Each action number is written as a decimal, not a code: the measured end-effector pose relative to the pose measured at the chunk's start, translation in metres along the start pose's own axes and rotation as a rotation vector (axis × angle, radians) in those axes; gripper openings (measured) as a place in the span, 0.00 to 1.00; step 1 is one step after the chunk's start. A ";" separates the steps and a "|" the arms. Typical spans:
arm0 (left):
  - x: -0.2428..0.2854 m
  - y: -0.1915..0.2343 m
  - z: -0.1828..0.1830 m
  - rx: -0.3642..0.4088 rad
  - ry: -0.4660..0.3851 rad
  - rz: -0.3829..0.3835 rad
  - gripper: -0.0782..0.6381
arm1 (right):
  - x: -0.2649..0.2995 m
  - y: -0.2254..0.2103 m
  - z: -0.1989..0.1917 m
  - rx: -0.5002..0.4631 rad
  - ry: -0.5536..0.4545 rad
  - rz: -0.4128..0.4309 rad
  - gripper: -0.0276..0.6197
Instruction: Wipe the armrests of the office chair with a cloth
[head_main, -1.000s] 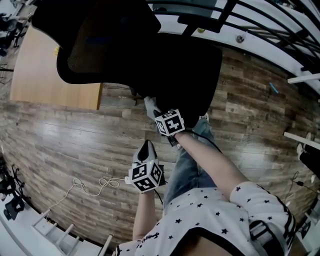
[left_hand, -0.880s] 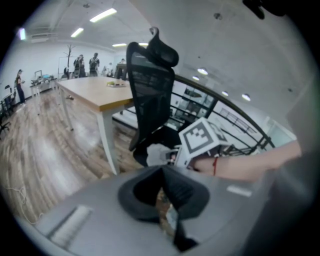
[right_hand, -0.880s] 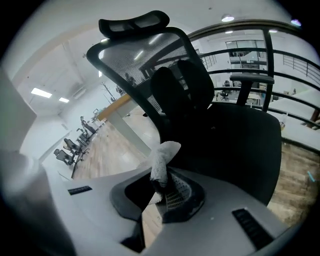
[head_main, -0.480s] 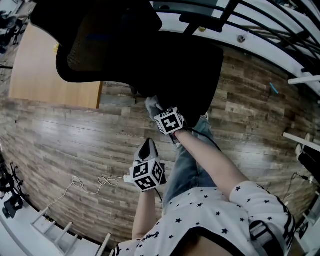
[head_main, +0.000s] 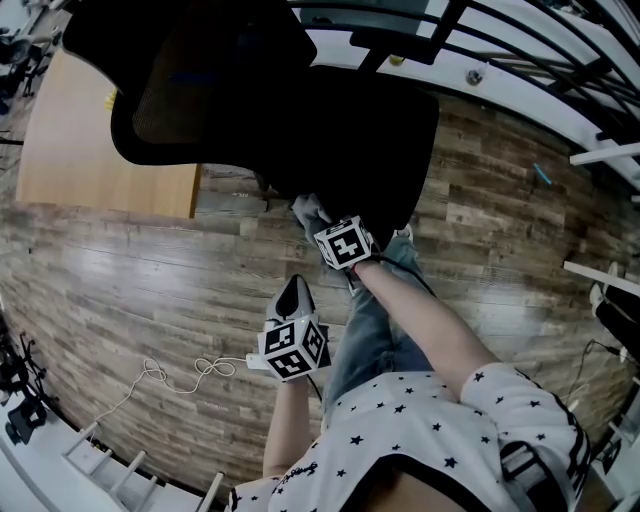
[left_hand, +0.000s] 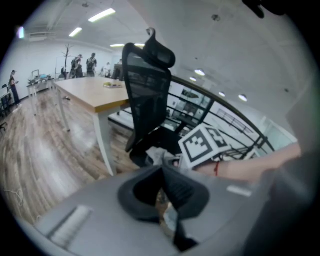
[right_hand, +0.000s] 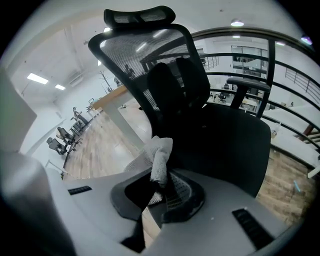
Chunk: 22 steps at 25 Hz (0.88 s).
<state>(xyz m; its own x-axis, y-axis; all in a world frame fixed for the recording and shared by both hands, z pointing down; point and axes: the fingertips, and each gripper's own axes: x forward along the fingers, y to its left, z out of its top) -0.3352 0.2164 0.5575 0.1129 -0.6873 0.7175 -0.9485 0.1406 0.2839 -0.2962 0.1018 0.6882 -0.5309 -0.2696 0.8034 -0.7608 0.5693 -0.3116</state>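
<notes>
Cloth held at the chair's seat edge

The left tool (left_hand: 162, 171) hangs over the wood floor (head_main: 150, 290), jaws together with nothing between them. Just right of it, the right tool (right_hand: 160, 181) is clamped on a white cloth (right_hand: 158, 156), held at the near edge of the black chair's (head_main: 340, 130) seat. One armrest (right_hand: 248, 83) shows beyond the seat.

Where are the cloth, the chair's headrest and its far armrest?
cloth (right_hand: 159, 156): right gripper view, bunched part above the jaws.
headrest (right_hand: 140, 16): right gripper view, middle of its pad.
far armrest (right_hand: 248, 83): right gripper view, its top pad.
</notes>
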 end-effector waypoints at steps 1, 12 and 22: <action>-0.001 -0.002 -0.001 0.003 0.000 -0.003 0.11 | -0.002 -0.002 -0.002 0.001 -0.001 -0.005 0.09; 0.000 -0.015 -0.002 0.041 -0.003 -0.040 0.11 | -0.024 -0.023 -0.025 0.026 0.005 -0.045 0.09; 0.001 -0.026 -0.006 0.062 0.011 -0.077 0.11 | -0.046 -0.042 -0.049 0.050 0.014 -0.094 0.09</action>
<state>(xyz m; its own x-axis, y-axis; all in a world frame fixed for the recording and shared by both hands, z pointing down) -0.3086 0.2160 0.5551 0.1893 -0.6867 0.7019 -0.9532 0.0430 0.2992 -0.2213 0.1282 0.6889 -0.4508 -0.3088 0.8375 -0.8250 0.5023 -0.2588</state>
